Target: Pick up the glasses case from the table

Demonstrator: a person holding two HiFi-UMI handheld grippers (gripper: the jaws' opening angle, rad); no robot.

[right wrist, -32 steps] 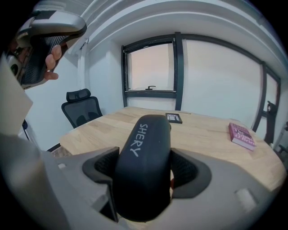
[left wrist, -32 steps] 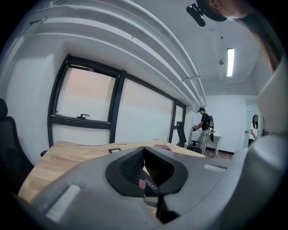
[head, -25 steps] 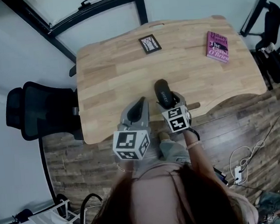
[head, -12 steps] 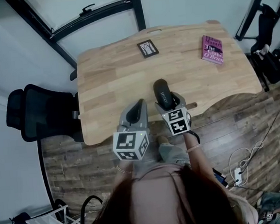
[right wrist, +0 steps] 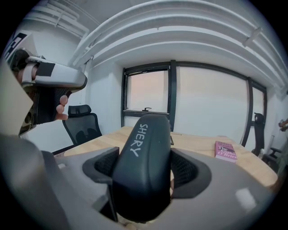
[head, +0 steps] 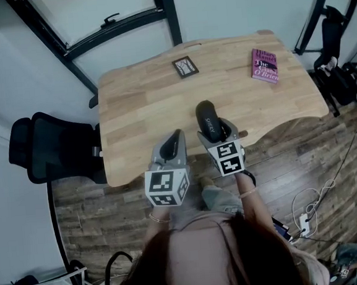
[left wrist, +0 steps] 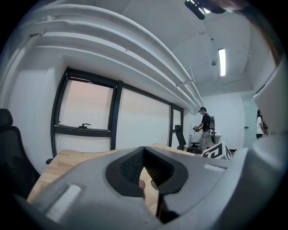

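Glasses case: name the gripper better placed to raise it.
Right. The right gripper is shut on the glasses case; the left gripper is shut on nothing, beside it.

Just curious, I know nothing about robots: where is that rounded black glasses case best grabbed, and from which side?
Probably take the glasses case across its narrow width near one end, coming in along its length: its long sides sit close enough for the pads. The right tool grips it so.

Bright, even, soft. Daylight from washed-out windows (right wrist: 204, 108) at 12 o'clock, glow from ceiling lamp (left wrist: 222, 62) at 2 o'clock. Heavy fisheye bending, black corners in gripper views.
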